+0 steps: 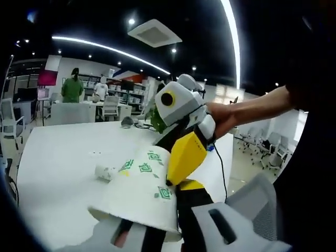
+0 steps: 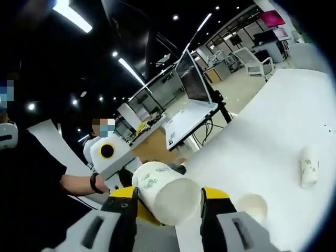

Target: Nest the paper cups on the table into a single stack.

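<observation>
two cups (image 2: 308, 166) on white table (image 2: 273, 131)

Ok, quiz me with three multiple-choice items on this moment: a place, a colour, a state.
1. Where is the near cup? A. between the jaws of the right tool B. on a chair C. on a laptop
2. What colour is its print? A. red B. green C. blue
3. How is the far cup on the table? A. upright B. on its side C. nested in another

A: a yellow jaw sits on each side of it. B: green marks show in the left gripper view. B: it lies flat on its side.
</observation>
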A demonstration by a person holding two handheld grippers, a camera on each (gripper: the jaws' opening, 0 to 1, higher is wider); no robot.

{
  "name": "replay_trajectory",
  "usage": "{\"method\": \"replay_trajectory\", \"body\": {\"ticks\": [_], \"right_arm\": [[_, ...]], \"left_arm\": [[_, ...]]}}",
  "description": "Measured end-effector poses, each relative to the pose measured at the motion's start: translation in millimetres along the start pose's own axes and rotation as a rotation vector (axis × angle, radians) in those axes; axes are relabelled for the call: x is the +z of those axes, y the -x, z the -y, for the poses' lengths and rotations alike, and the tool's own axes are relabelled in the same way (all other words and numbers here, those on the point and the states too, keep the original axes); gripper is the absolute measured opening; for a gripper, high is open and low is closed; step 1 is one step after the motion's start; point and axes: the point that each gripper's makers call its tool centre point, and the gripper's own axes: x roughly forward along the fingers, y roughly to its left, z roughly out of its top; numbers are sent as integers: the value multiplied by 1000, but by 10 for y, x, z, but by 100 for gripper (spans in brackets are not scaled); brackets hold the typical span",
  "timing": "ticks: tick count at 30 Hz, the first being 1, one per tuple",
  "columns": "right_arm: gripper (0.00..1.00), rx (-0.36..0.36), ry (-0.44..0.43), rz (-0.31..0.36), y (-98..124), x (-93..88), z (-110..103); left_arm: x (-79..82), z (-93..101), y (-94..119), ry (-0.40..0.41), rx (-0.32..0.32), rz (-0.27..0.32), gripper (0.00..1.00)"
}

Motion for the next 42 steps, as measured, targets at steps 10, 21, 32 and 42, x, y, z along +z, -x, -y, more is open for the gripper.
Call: {"method": "replay_trajectory", "body": {"ticks": [10,21,32,42], "right_arm": [[66,-241,126,76,371,-116,298],[80,-514,182,89,774,-526,417],[82,-611,164,97,916,-773,377],[83,-664,195,24,824,-1004,386]], "left_arm": [[-132,30,-30,-1,-31,-85,0],[-310,-35,-170,-94,-43,-263,0],[-405,-302,-359,-94,2,-377,0],[-696,-353,-458,-315,-11,-611,0]]}}
